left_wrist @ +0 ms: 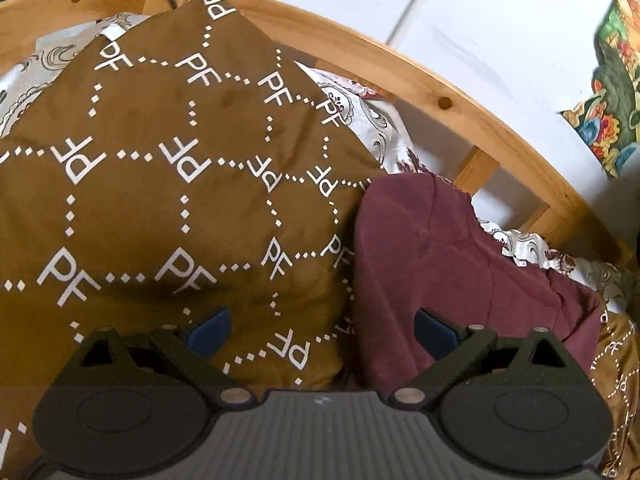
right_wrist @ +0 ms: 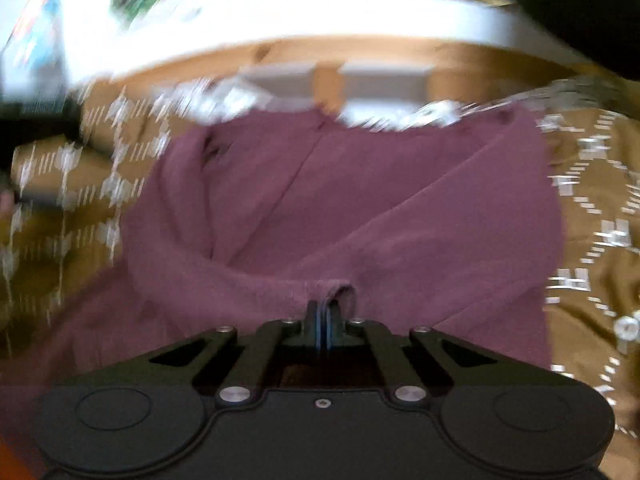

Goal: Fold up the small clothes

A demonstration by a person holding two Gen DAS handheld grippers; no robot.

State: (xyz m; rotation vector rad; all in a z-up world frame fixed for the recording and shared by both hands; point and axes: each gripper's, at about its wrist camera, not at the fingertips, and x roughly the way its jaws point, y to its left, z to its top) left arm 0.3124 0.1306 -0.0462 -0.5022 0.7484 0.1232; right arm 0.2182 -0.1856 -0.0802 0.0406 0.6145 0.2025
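A maroon garment (left_wrist: 440, 260) lies crumpled on a brown blanket printed with white "PF" letters (left_wrist: 160, 200). My left gripper (left_wrist: 322, 320) hovers over the blanket at the garment's left edge, open wide, with nothing between its blue pads (left_wrist: 212, 328). In the blurred right wrist view the maroon garment (right_wrist: 340, 200) spreads out ahead, wrinkled. My right gripper (right_wrist: 326, 308) is shut, and a small fold of the garment's near hem is pinched at its tips. The brown blanket (right_wrist: 592, 240) shows on both sides of the garment.
A curved wooden bed rail with slats (left_wrist: 400, 64) runs behind the blanket and shows again as the rail (right_wrist: 360, 52). A white sheet with a grey paisley print (left_wrist: 380, 120) lies under the blanket. A colourful floral cloth (left_wrist: 612, 100) hangs at the far right, against a pale wall.
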